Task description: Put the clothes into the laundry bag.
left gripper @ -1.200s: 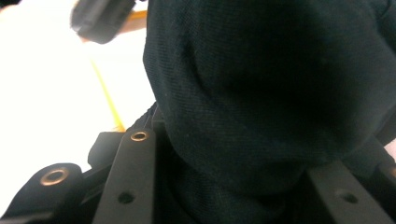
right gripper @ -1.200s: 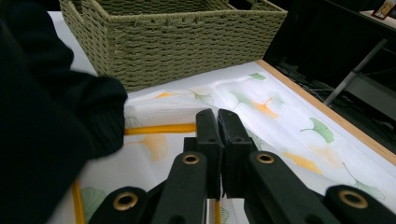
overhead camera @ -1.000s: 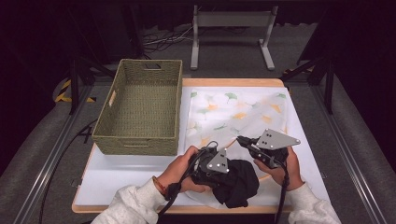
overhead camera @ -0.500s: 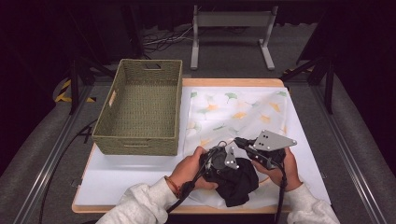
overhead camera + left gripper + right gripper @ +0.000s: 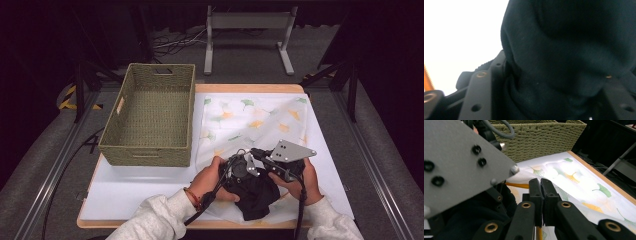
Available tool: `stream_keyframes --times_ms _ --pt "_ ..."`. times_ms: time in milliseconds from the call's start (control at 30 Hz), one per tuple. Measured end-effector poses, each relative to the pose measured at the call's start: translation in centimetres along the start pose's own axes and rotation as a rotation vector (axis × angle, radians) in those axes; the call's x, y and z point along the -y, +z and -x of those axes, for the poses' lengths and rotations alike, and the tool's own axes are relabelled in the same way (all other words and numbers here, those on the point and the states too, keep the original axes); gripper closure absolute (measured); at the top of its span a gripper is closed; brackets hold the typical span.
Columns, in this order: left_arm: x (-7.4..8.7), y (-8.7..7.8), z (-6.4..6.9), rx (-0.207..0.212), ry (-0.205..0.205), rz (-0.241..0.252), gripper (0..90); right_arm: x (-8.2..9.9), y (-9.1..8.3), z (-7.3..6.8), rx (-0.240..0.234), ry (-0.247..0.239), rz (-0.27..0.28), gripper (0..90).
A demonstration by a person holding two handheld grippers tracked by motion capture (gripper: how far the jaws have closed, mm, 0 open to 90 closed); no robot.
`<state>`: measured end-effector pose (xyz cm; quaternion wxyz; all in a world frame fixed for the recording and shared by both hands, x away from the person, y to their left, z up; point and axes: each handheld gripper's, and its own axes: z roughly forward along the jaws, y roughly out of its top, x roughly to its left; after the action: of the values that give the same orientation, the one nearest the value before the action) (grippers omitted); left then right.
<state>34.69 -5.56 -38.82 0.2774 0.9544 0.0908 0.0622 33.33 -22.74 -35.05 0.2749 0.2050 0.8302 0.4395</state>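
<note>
A person works a bunched black cloth (image 5: 256, 192) at the table's six o'clock edge, the left gripper (image 5: 243, 167) pressed into it with jaws that have just been opening, spread around the fabric, while the right gripper (image 5: 262, 156), at the cloth's one o'clock, has its jaws pressed together on nothing. The cloth lies on a ginkgo-leaf printed sheet (image 5: 260, 117) whose twelve o'clock stretch is open. The woven basket (image 5: 120, 132) at ten o'clock holds nothing.

Black cloth (image 5: 257, 192) at my jaws; white sheet (image 5: 260, 120) with green and yellow ginkgo leaves; olive woven basket (image 5: 150, 117); white board (image 5: 125, 187), wood edge.
</note>
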Motion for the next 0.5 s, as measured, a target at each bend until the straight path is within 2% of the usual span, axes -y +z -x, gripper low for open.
stream_keyframes --times_ms 67,100,133,167,200,233,300,333,367,400,500 --pt "0.2 -0.5 0.1 0.02 -0.013 0.034 35.5 0.0 0.0 0.0 0.001 0.0 -0.001 88.9" --pt "0.2 -0.5 0.1 0.02 -0.013 0.034 33.8 0.0 0.0 0.0 0.001 0.0 -0.001 88.9" --pt "0.6 -1.4 -0.1 0.025 -0.025 0.07 32.3 0.0 0.0 0.1 0.001 0.001 -0.002 88.8" --pt "0.6 -1.4 -0.1 0.025 -0.025 0.07 31.1 0.0 0.0 0.1 0.002 0.003 -0.002 88.9" --pt "0.9 -2.3 -0.2 0.046 -0.033 0.108 29.5 0.1 0.0 0.1 0.002 0.004 -0.001 88.9" --pt "0.9 -2.3 -0.2 0.046 -0.033 0.108 28.4 0.1 0.0 0.1 0.002 0.004 -0.001 88.9" --pt "1.6 -3.6 -0.3 0.058 -0.033 0.153 27.3 0.1 0.0 0.1 0.006 0.008 -0.003 88.8" --pt "2.0 -4.3 -0.2 0.055 -0.04 0.176 26.0 0.1 0.0 0.1 0.006 0.008 -0.003 88.8" --pt "2.0 -4.3 -0.2 0.055 -0.04 0.176 22.5 0.1 0.0 0.1 0.006 0.01 -0.002 88.9" --pt "2.3 -4.8 -0.2 0.052 -0.047 0.198 22.5 0.1 0.0 0.1 0.006 0.01 -0.002 88.9" --pt "3.5 -7.3 -0.2 0.041 -0.05 0.27 19.7 0.1 0.0 0.2 0.008 0.01 -0.001 88.8"
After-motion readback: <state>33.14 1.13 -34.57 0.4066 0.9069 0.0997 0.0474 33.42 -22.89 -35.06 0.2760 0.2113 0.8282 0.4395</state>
